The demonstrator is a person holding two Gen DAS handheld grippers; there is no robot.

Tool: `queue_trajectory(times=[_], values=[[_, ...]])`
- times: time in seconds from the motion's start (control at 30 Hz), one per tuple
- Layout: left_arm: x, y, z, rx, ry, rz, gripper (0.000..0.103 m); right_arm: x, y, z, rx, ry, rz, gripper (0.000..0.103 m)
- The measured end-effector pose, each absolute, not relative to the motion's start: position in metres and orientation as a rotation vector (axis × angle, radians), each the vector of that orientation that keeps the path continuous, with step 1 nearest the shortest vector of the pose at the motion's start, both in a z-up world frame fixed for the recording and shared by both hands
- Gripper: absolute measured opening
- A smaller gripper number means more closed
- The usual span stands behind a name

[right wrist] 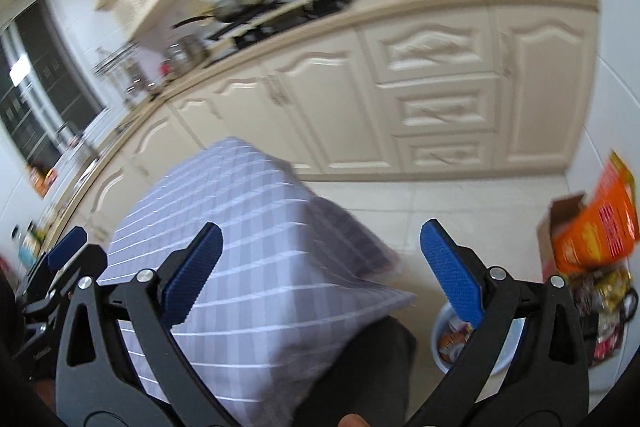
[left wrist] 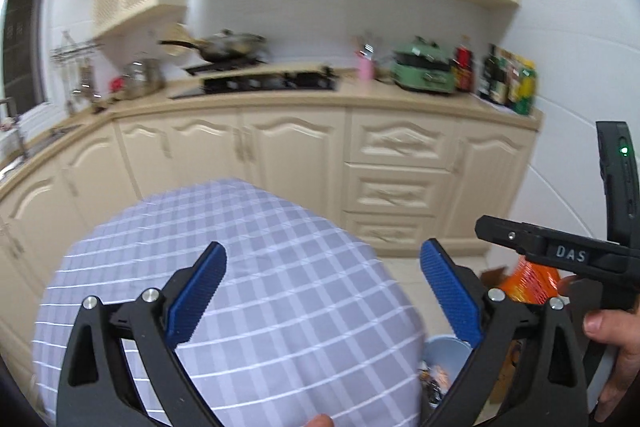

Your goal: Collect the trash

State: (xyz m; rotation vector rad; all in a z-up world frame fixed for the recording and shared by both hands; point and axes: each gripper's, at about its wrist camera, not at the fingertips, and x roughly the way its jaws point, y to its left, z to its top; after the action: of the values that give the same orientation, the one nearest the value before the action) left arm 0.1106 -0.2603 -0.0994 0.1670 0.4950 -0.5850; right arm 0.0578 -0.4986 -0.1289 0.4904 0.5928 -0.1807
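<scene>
Right wrist view gives the clearest read on what the coming move turns on: the bin [right wrist: 472, 343], a pale blue round bucket on the floor with wrappers already inside, sits low and to the right of the right claw [right wrist: 320, 267], partly hidden behind that claw's right finger. So the trash lies down and rightward from the claw, not ahead of it. Both fingers of the right claw stand wide apart and hold nothing.

Taking the bin as the landmark: just right of it and a little farther from the camera stands a cardboard box [right wrist: 560, 223] with an orange bag [right wrist: 596, 227] leaning out of it, and right beside the bin lies a loose heap of snack wrappers [right wrist: 604, 295]. Left of the bin is the table [right wrist: 240, 227], draped in a grey checked cloth whose corner hangs toward the bin; no trash shows on the cloth in either view.

Left wrist view shows the left claw [left wrist: 320, 287] also spread open and empty, hovering over the cloth, with the bin [left wrist: 444, 351] below its right finger and the orange bag [left wrist: 528, 279] beyond. The right claw looks nearer to the floor heap, so my guess is it should dip right and down. Both views are blurred, so which wrapper is loose I cannot tell.
</scene>
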Motion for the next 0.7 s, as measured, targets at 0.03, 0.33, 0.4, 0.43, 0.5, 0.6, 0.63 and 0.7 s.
queue_trajectory(times=[0.03,0.33,0.4,0.43,0.5,0.6,0.63,0.7], values=[[0.111,-0.251,-0.094,0.163,0.485,-0.57,0.096,0.062,-0.489,-0.124,0.478,0.589,-0.17,0.097],[0.113,-0.157,-0.051,0.132,0.388,-0.347,0.097,0.094,-0.387,-0.069,0.341,0.514,-0.073,0.097],[0.112,-0.138,-0.045,0.107,0.374,-0.3,0.097,0.097,-0.361,-0.058,0.3,0.49,-0.054,0.097],[0.112,-0.129,-0.042,0.097,0.367,-0.286,0.097,0.097,-0.352,-0.053,0.284,0.482,-0.051,0.097],[0.111,-0.109,-0.037,0.073,0.354,-0.25,0.097,0.098,-0.328,-0.042,0.235,0.454,-0.041,0.097],[0.109,-0.082,-0.032,0.043,0.341,-0.203,0.097,0.099,-0.303,-0.032,0.193,0.424,-0.03,0.097],[0.108,-0.075,-0.031,0.037,0.336,-0.188,0.097,0.098,-0.295,-0.029,0.183,0.413,-0.021,0.097],[0.106,-0.062,-0.028,0.029,0.326,-0.16,0.097,0.098,-0.283,-0.024,0.16,0.396,-0.017,0.097]])
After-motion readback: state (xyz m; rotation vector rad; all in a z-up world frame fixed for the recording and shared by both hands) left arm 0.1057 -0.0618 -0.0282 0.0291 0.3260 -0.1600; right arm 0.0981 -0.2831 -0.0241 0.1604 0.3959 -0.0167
